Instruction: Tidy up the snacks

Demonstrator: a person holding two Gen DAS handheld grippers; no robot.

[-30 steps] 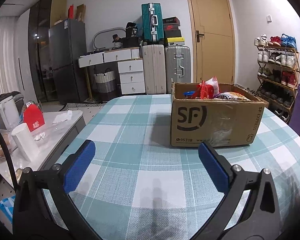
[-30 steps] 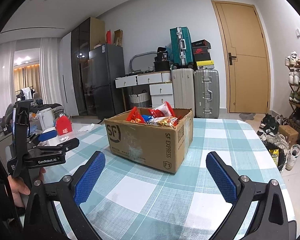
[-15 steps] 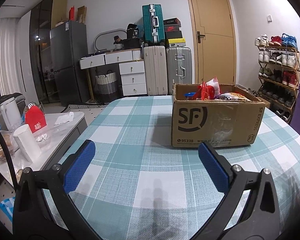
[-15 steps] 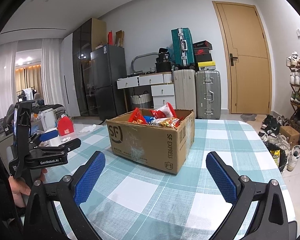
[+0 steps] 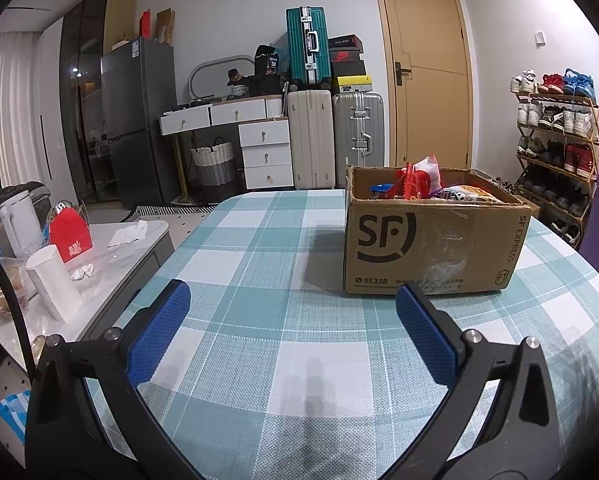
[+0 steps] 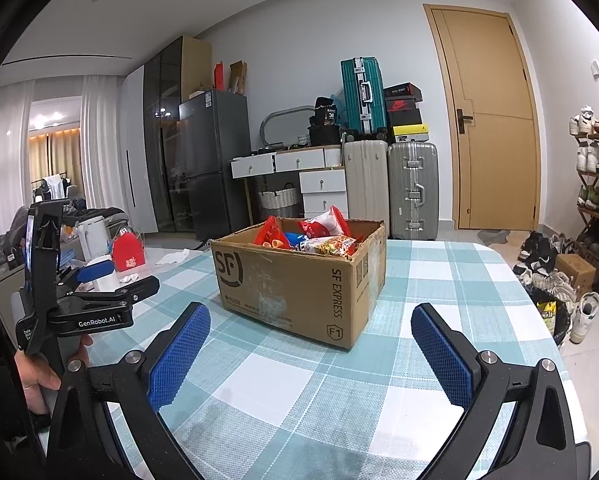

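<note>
At the far left of the left wrist view, a side table (image 5: pixel 139 236) holds a white kettle (image 5: pixel 19 220), a red carton (image 5: pixel 70 232), a white cup (image 5: pixel 53 282) and crumpled tissue (image 5: pixel 129 234). Next to it begins the table (image 5: pixel 259 264) with its teal-and-white checked cloth. The left gripper (image 5: pixel 291 320) hangs over the bare cloth with its blue pads (image 5: pixel 157 336) spread wide and nothing between them. Right of centre stands the box (image 5: pixel 431 248), an open cardboard carton marked SF, set on the cloth beyond the pads and apart from them. The snacks (image 5: pixel 419 180) poke above its rim: red, white and blue packets.

In the right wrist view, a hand (image 6: pixel 39 376) at the left edge holds the left gripper, seen side-on over the table's left part. The box (image 6: pixel 299 280) sits mid-table with a corner toward the camera, the snacks (image 6: pixel 319 236) piled inside. The right gripper (image 6: pixel 311 352) is also spread wide and empty, low over the cloth, short of the box. Against the back wall stand suitcases (image 6: pixel 391 188); shoes (image 6: pixel 555 276) lie on the floor at right.
</note>
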